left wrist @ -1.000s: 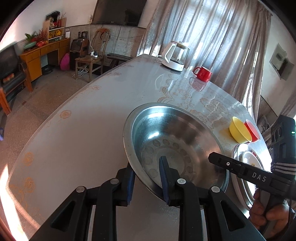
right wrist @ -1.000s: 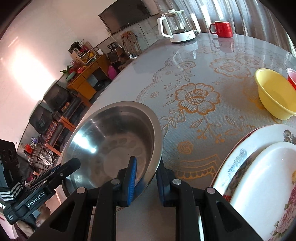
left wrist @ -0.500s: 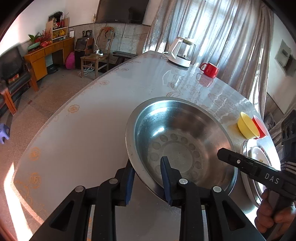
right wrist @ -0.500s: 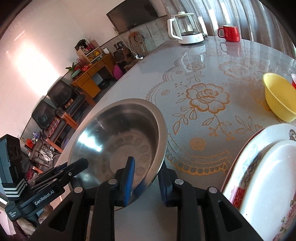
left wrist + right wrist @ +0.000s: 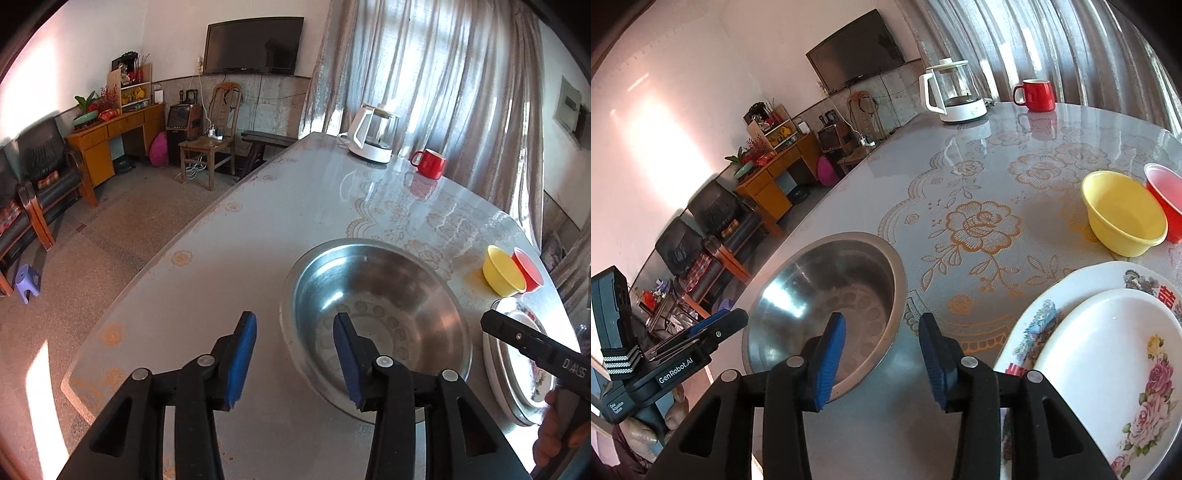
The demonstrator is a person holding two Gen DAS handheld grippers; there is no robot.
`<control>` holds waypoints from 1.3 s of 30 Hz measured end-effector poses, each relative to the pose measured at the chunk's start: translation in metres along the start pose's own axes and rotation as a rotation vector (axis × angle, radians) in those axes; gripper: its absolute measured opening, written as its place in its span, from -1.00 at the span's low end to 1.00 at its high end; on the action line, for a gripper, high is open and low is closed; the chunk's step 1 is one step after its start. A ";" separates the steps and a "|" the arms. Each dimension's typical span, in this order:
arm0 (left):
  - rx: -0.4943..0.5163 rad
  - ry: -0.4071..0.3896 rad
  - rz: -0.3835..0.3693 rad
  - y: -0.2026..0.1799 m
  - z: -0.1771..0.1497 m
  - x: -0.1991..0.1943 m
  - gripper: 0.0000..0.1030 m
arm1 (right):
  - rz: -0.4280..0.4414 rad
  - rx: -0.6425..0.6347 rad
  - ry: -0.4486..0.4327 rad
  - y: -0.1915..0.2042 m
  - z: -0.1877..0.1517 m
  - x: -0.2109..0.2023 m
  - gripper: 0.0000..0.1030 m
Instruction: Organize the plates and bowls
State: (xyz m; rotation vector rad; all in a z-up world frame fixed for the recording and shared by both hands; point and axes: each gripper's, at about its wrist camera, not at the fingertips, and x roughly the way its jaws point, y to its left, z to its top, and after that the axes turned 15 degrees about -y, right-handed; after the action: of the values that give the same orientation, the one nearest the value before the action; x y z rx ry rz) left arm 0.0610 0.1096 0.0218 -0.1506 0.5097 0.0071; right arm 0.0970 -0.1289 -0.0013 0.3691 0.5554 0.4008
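Note:
A large steel bowl [image 5: 376, 321] sits on the patterned table [image 5: 258, 236]; it also shows in the right wrist view [image 5: 827, 302]. My left gripper [image 5: 293, 354] is open, its jaws straddling the bowl's near-left rim without touching. My right gripper [image 5: 881, 349] is open, its jaws either side of the bowl's right rim. A white plate [image 5: 1108, 354] rests on a floral plate [image 5: 1045, 314] to the right. A yellow bowl [image 5: 1123, 214] and a red bowl [image 5: 1167, 192] stand beyond them.
A white kettle [image 5: 373, 136] and a red mug [image 5: 430, 164] stand at the table's far end. The table's left edge [image 5: 159, 266] drops to the floor. Chairs and a wooden cabinet [image 5: 110, 136] stand across the room.
Both grippers were shut on the steel bowl's rim and carried it. Now both have opened and let it go; the bowl rests on the table.

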 end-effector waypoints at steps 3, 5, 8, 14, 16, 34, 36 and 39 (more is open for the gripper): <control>0.015 -0.007 -0.028 -0.010 0.006 -0.002 -0.14 | -0.010 0.022 -0.028 -0.010 0.004 -0.011 -0.18; 0.029 -0.011 -0.044 -0.019 0.010 -0.002 -0.14 | -0.021 0.040 -0.049 -0.019 0.007 -0.021 -0.18; 0.042 -0.001 -0.080 -0.035 0.015 0.001 -0.14 | -0.048 0.073 -0.080 -0.036 0.012 -0.035 -0.18; 0.074 0.050 -0.161 -0.073 0.023 0.014 -0.14 | -0.118 0.158 -0.142 -0.079 0.020 -0.064 -0.18; 0.097 0.068 -0.196 -0.089 0.024 0.018 -0.13 | -0.137 0.193 -0.159 -0.094 0.022 -0.071 -0.18; 0.134 0.144 -0.317 -0.203 0.036 0.089 0.22 | -0.228 0.413 -0.227 -0.190 0.050 -0.077 -0.18; 0.142 0.146 -0.303 -0.212 0.039 0.098 0.22 | -0.233 0.414 -0.227 -0.195 0.053 -0.072 -0.18; 0.166 0.178 -0.296 -0.227 0.039 0.115 0.21 | -0.259 0.421 -0.212 -0.207 0.058 -0.065 -0.22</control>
State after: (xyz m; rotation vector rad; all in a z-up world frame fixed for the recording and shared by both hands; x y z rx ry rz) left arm 0.1902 -0.1129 0.0315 -0.0631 0.6591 -0.3398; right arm 0.1346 -0.3493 -0.0184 0.7259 0.4704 -0.0110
